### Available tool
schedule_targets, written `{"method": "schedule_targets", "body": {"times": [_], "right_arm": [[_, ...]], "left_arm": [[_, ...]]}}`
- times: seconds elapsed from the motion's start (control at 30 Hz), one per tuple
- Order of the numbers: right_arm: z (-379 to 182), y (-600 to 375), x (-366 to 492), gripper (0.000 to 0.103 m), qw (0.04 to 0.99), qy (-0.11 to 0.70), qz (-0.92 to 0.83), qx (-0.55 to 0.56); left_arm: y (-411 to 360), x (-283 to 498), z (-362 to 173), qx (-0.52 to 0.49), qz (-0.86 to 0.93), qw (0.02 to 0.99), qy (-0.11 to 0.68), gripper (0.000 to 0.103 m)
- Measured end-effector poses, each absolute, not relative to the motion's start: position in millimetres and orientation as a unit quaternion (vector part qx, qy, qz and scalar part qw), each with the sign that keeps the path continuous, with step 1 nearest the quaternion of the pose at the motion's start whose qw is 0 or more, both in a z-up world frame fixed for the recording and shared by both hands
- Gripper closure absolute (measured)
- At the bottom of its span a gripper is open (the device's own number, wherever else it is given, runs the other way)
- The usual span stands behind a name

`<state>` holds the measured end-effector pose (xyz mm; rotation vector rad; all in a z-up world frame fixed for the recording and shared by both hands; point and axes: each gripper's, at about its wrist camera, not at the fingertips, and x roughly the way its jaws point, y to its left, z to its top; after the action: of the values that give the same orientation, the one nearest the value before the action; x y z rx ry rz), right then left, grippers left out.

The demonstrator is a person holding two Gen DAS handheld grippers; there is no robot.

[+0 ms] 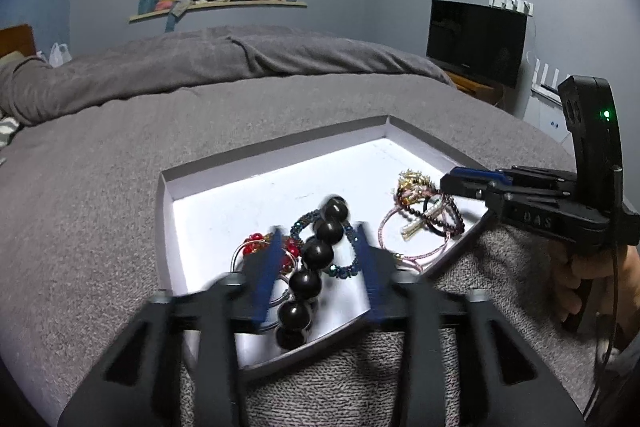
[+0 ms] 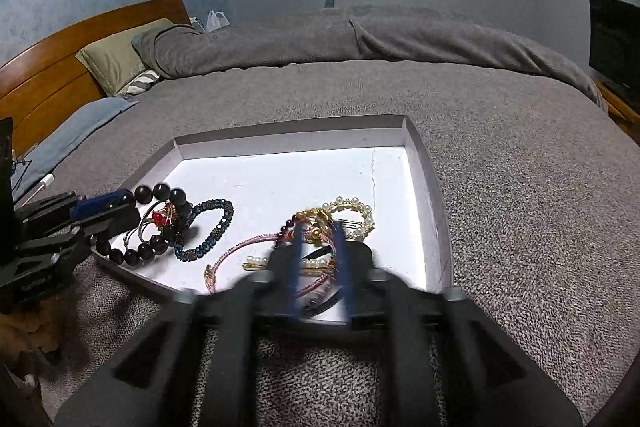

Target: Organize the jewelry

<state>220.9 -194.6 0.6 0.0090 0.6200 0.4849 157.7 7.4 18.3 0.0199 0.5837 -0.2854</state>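
Note:
A shallow white tray point(image 1: 280, 183) point(image 2: 288, 147) lies on the grey bed cover and holds jewelry. My left gripper point(image 1: 318, 233) point(image 2: 116, 205) is open, its blue fingers on either side of a black bead bracelet point(image 1: 316, 255) point(image 2: 160, 191). A blue bead bracelet point(image 1: 348, 267) point(image 2: 208, 231) and a red bead wire bangle point(image 1: 256, 243) point(image 2: 158, 219) lie beside it. My right gripper point(image 2: 318, 227) point(image 1: 448, 183) has its jaws narrowly apart over a tangle of pink cords point(image 2: 240, 247), a pearl and gold piece point(image 2: 352, 207) point(image 1: 412, 181) and dark hair ties; whether it grips anything is unclear.
The grey bed cover point(image 2: 500, 167) spreads all around the tray. A wooden headboard point(image 2: 52, 67) and pillows stand at the left. A black screen point(image 1: 476, 41) stands at the right. A window ledge point(image 1: 216, 7) with clutter is on the far wall.

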Motion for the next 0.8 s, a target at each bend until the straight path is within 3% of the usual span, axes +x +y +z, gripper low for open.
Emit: {"method": "schedule_targets", "body": {"times": [0.03,0.17,0.2,0.23,0.3,0.33,0.63,0.8], "right_arm": [[1.5,-193.9,219.1,0.056,0.925,0.298,0.236,0.002],[4.4,-191.9,214.2,0.056,0.928,0.288,0.238,-0.006],[4.6,-190.9,212.9,0.056,0.928,0.287,0.238,-0.008],[5.2,-193.1,211.0,0.055,0.928,0.286,0.24,-0.01],[8.0,-192.5,208.5,0.048,0.928,0.281,0.242,-0.013],[9.0,-193.4,206.7,0.043,0.929,0.278,0.244,-0.014],[12.4,-205.9,194.4,0.029,0.933,0.269,0.24,0.0],[12.4,-210.4,183.9,0.027,0.934,0.266,0.239,-0.005]], "left_arm": [[8.3,156.7,19.3,0.007,-0.14,0.949,0.284,0.037],[11.4,153.8,21.2,0.001,-0.134,0.951,0.278,0.033],[12.1,152.5,21.4,0.0,-0.131,0.952,0.277,0.024],[11.9,150.7,21.9,-0.001,-0.132,0.952,0.275,0.022],[11.0,145.9,23.2,0.001,-0.132,0.954,0.27,0.019],[10.5,142.6,23.8,0.002,-0.131,0.955,0.267,0.011],[8.2,124.8,25.3,0.006,-0.123,0.96,0.253,0.007],[10.5,118.0,24.1,-0.001,-0.122,0.96,0.252,0.006]]}}
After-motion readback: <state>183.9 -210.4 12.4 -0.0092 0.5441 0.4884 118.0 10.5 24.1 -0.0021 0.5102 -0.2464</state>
